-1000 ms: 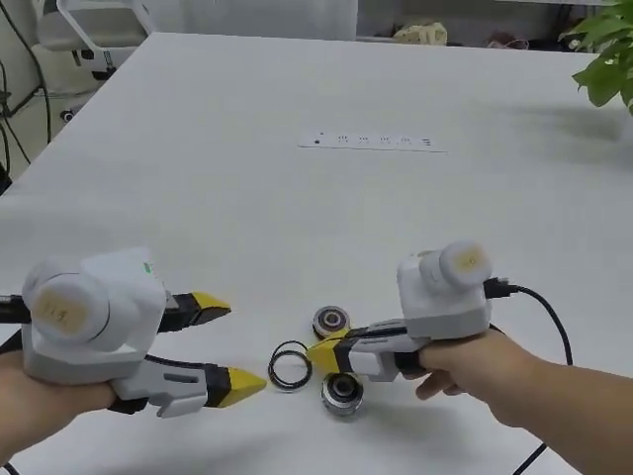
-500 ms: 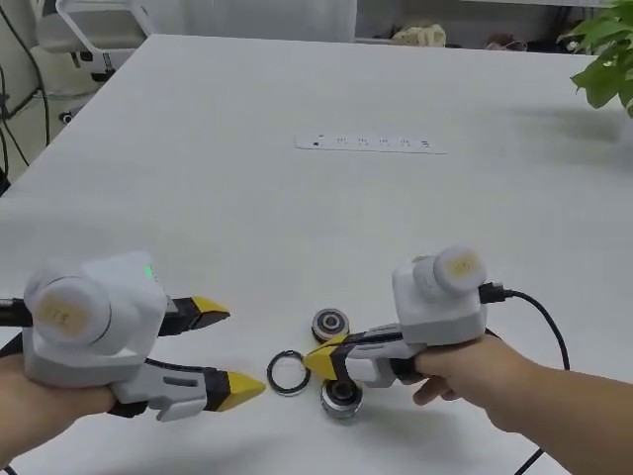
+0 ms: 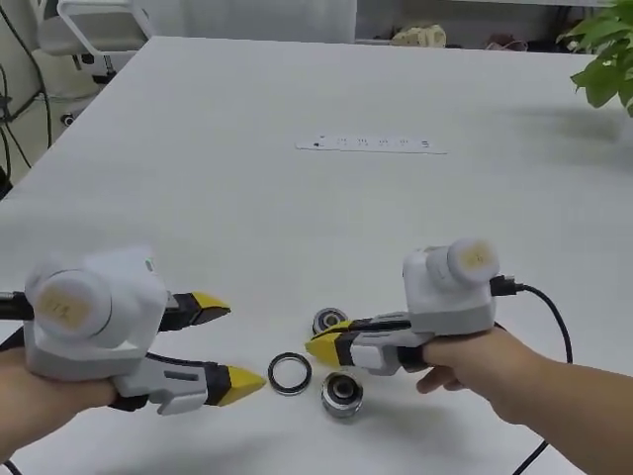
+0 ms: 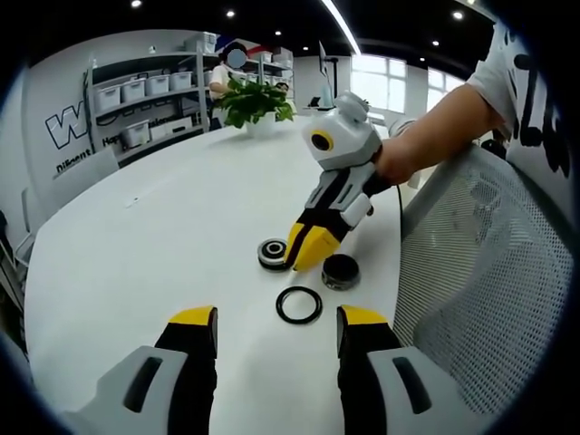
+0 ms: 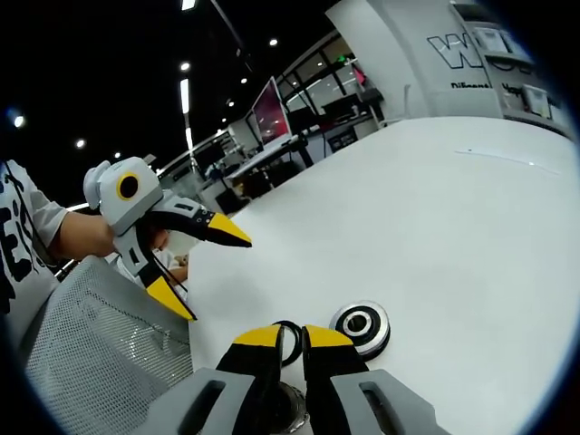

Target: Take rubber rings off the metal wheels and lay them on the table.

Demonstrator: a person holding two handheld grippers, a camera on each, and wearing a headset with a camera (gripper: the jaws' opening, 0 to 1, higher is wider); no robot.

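Rings: one loose ring (image 3: 290,374) lies flat on the table (image 3: 247,178), between the left gripper (image 3: 226,344) tips and the bare wheel (image 3: 341,393), just beside that wheel but apart from it. Ringed wheel (image 3: 329,321) has its black rubber on and lies flat just beyond the right gripper (image 3: 318,346) tips. Left jaws are wide apart, empty, aimed at the loose ring. Right jaws are nearly together with nothing between them, over the gap between the two wheels. Handling guess: the ring is light, soft and stretchy and grips the metal. The wheel is stiff and dense and will likely slide on the smooth top. So pin the ringed wheel by rim or hub with one gripper, nip the rubber at its outer edge with the other, and peel it off sideways. Risk: the ring snaps back or the wheel skids.
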